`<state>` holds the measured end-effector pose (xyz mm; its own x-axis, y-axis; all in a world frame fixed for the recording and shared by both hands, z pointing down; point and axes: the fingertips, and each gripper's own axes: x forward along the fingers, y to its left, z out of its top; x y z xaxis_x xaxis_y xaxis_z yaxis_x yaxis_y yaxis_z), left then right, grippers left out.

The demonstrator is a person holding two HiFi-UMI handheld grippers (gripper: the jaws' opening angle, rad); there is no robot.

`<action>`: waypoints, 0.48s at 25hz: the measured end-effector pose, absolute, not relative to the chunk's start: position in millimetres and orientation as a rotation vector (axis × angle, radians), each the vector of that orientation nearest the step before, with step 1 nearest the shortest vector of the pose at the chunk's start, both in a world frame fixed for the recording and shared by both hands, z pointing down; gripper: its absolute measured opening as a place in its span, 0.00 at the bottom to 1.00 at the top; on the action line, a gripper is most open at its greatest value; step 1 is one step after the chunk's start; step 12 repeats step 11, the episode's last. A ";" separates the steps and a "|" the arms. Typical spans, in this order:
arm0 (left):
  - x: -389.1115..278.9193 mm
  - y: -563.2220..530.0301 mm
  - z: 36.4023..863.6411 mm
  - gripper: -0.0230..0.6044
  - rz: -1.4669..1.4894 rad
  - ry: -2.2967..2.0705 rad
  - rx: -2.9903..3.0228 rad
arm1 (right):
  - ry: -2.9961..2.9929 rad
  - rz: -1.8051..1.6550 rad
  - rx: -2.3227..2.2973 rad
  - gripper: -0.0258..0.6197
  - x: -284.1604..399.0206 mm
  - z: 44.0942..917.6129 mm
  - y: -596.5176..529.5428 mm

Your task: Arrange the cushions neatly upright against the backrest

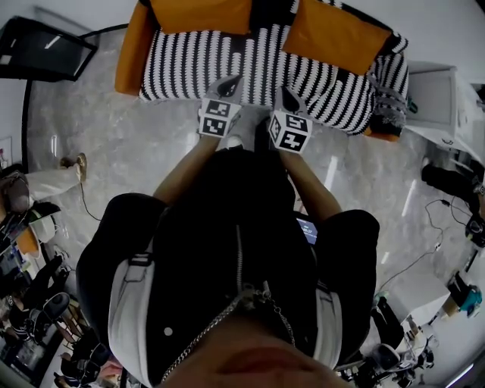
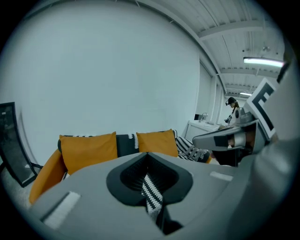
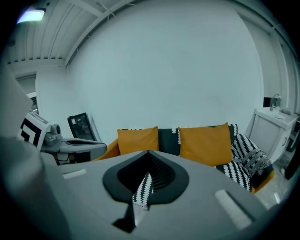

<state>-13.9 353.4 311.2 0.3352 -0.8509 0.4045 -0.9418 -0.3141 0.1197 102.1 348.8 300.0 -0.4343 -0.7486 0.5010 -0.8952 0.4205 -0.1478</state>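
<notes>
Two orange cushions, one at the left [image 1: 204, 15] and one at the right [image 1: 333, 34], stand upright against the backrest of a black-and-white striped sofa [image 1: 258, 68]. Both grippers hover side by side over the sofa's front edge, apart from the cushions. My left gripper [image 1: 229, 85] is shut with nothing in it, and so is my right gripper [image 1: 290, 98]. The left gripper view looks over its shut jaws [image 2: 147, 176] at both cushions [image 2: 89, 150] [image 2: 157, 141]. The right gripper view shows the same over its shut jaws [image 3: 147, 176], with the cushions [image 3: 138, 139] [image 3: 205, 143] beyond.
A patterned grey throw [image 1: 388, 102] lies on the sofa's right end. A black screen [image 1: 42, 49] stands to the left of the sofa, a white cabinet [image 1: 432, 98] to the right. Cables and clutter lie on the marble floor [image 1: 114, 144] at both sides.
</notes>
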 end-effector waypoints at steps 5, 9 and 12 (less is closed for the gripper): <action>-20.6 375.6 309.7 0.05 0.367 -1.600 2.269 | -2.334 0.539 1.395 0.04 96.2 292.6 366.5; -25.5 392.1 302.9 0.05 0.357 -1.597 2.270 | -2.353 0.548 1.379 0.04 88.7 285.2 383.0; -24.8 400.7 304.1 0.05 0.356 -1.591 2.268 | -2.353 0.550 1.377 0.04 89.1 284.5 391.5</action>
